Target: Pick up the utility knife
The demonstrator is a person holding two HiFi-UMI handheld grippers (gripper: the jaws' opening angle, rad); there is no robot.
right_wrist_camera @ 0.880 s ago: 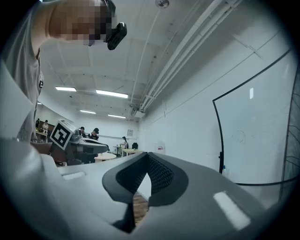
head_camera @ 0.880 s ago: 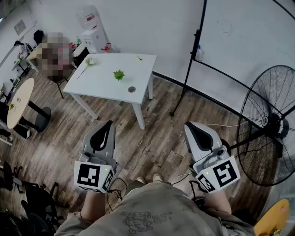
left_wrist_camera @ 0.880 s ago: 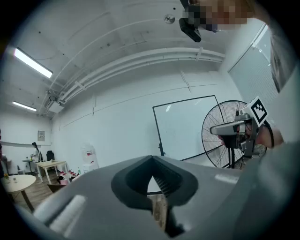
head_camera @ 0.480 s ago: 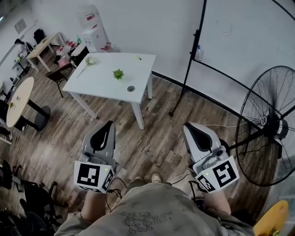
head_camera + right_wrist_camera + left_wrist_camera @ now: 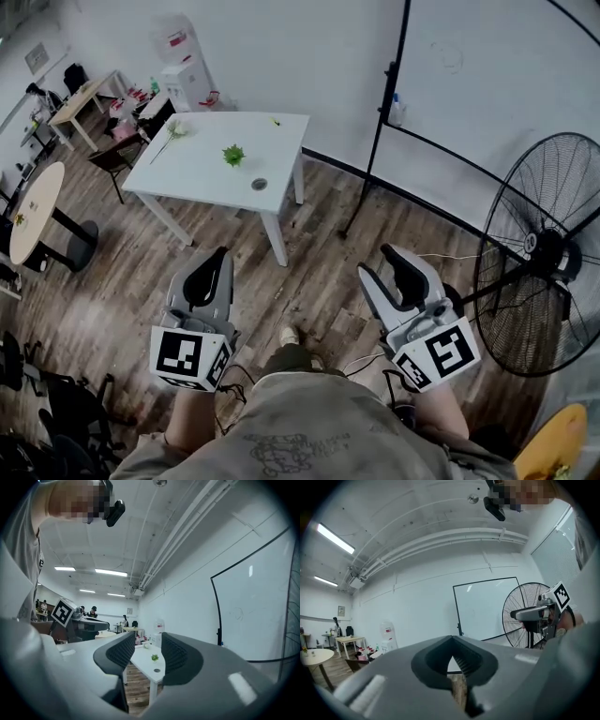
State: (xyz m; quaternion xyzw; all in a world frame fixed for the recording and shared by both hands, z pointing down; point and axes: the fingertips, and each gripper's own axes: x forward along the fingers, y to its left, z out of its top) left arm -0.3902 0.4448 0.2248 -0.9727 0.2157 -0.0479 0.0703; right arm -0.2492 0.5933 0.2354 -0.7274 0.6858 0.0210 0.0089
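Note:
I cannot make out a utility knife in any view. A white table (image 5: 202, 173) stands several steps ahead. On it are a small green plant (image 5: 232, 155), a flower stem (image 5: 172, 134), a round dark thing (image 5: 259, 184) and a tiny yellowish item (image 5: 275, 121) too small to tell. My left gripper (image 5: 217, 255) is held at waist height over the wooden floor, its jaws closed together and empty (image 5: 451, 644). My right gripper (image 5: 377, 262) is level with it, jaws apart and empty (image 5: 144, 641). Both are far from the table.
A large standing fan (image 5: 539, 253) is at my right and a whiteboard on a black stand (image 5: 487, 84) is ahead right. A water dispenser (image 5: 183, 70) stands behind the table. A round table (image 5: 37, 206) and chairs are at the left. Cables lie by my feet.
My right gripper's jaws have opened; they were together before. The table has shifted slightly left in the head view. The left gripper has not changed.

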